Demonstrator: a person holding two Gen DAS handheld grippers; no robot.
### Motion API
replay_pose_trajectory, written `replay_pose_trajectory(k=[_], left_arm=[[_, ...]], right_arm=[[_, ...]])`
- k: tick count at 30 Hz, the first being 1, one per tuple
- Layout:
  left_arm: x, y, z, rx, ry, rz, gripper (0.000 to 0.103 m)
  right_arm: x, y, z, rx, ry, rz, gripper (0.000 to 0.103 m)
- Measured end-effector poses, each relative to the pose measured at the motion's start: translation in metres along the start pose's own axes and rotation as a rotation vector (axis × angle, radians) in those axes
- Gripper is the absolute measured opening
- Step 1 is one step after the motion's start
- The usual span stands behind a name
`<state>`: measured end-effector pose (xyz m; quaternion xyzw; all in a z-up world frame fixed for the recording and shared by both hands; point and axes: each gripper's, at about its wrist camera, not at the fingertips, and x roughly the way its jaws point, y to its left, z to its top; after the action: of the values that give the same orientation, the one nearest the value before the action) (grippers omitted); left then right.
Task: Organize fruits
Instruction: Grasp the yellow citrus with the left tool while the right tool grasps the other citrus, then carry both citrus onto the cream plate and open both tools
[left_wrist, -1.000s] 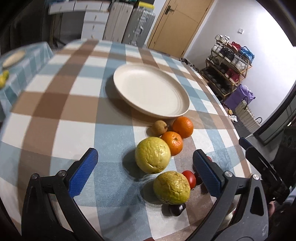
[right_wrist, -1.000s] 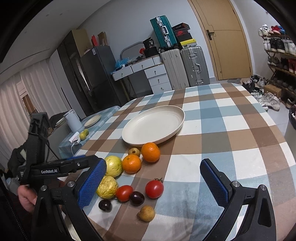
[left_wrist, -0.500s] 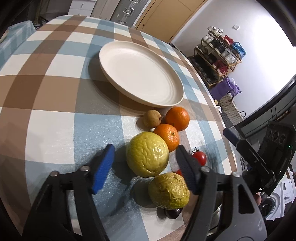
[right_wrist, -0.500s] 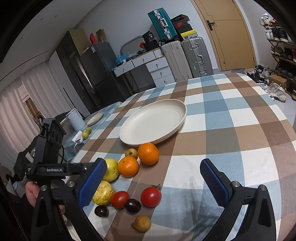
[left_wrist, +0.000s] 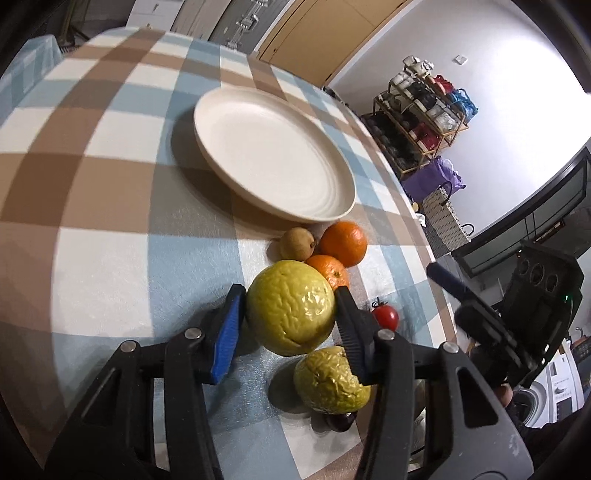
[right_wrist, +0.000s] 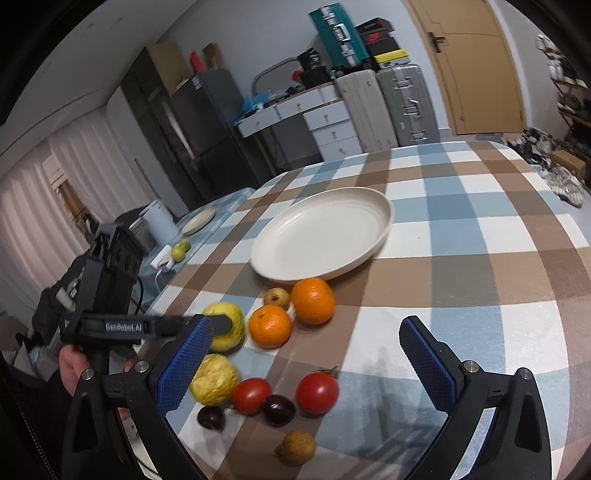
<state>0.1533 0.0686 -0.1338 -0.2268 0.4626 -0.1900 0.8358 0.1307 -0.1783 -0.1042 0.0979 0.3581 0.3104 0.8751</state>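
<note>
**Left jaws closed on the big yellow fruit, plate ahead and bare**

My left gripper (left_wrist: 291, 314) has its jaws pressed against both flanks of the large yellow fruit (left_wrist: 290, 308), one pad on each side, so I read this as a grip on it. The fruit sits at the near edge of the cluster on the checked desk (left_wrist: 92, 229); whether it has left the cloth I cannot tell. It is roughly round, so no long axis matters for the hold.

What the coming move turns on, as I judge it: the cream plate (left_wrist: 343, 206) lies straight ahead of my left jaws, beyond two oranges (left_wrist: 343, 242) and a small brownish fruit (left_wrist: 297, 243) that stand between the held fruit and the plate's near rim. The nearer orange is just beside my right-side pad, so the carry probably needs to rise over them rather than push through. My left hand is the nearer one to this fruit.

The plate holds nothing. Every fruit is on the cloth: a second wrinkled yellow fruit (left_wrist: 330, 380) just below my jaws, two tomatoes (right_wrist: 317, 391), two dark plum-like fruits (right_wrist: 277, 410) and a small tan one (right_wrist: 295, 446).

My right gripper (right_wrist: 308, 363) hovers with jaws wide apart, holding nothing, above the tomatoes.
</note>
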Motion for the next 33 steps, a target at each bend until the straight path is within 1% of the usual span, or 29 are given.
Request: replay_pose_trajectory(k=[2,5,10,12,14,18,20,28,29,31,33], left_arm=[[-0.011,0.000,0.000,0.002,-0.021,-0.001,0.046],[-0.029,0.000,0.003,0.007,-0.058,0.016,0.046],[-0.057,0.009,-0.003,0.018,-0.101,0.056,0.046],[-0.065,0.015,-0.005,0.005,-0.109,0.058,0.046],[-0.072,0.022,-0.007,-0.013,-0.123,0.058,0.046],[-0.083,0.032,-0.015,-0.031,-0.145,0.061,0.046],[-0.087,0.035,-0.018,-0.031,-0.146,0.064,0.046],[-0.089,0.046,-0.026,-0.039,-0.147,0.075,0.046],[-0.088,0.046,-0.026,-0.041,-0.148,0.074,0.046],[-0.089,0.047,-0.027,-0.044,-0.150,0.073,0.046],[-0.089,0.047,-0.027,-0.043,-0.150,0.076,0.046]], right_arm=[[0.001,0.008,-0.001,-0.027,0.016,0.011,0.103],[0.007,0.025,-0.006,-0.070,0.062,0.046,0.103],[0.014,0.058,-0.016,-0.167,0.108,0.053,0.103],[0.017,0.073,-0.022,-0.227,0.114,0.020,0.103],[0.023,0.084,-0.028,-0.273,0.128,0.005,0.103],[0.038,0.102,-0.038,-0.354,0.182,-0.023,0.102],[0.043,0.107,-0.040,-0.383,0.189,-0.031,0.102],[0.063,0.126,-0.049,-0.529,0.243,-0.138,0.100],[0.066,0.128,-0.051,-0.548,0.252,-0.153,0.099],[0.068,0.131,-0.054,-0.567,0.262,-0.169,0.093],[0.072,0.132,-0.055,-0.579,0.273,-0.186,0.083]])
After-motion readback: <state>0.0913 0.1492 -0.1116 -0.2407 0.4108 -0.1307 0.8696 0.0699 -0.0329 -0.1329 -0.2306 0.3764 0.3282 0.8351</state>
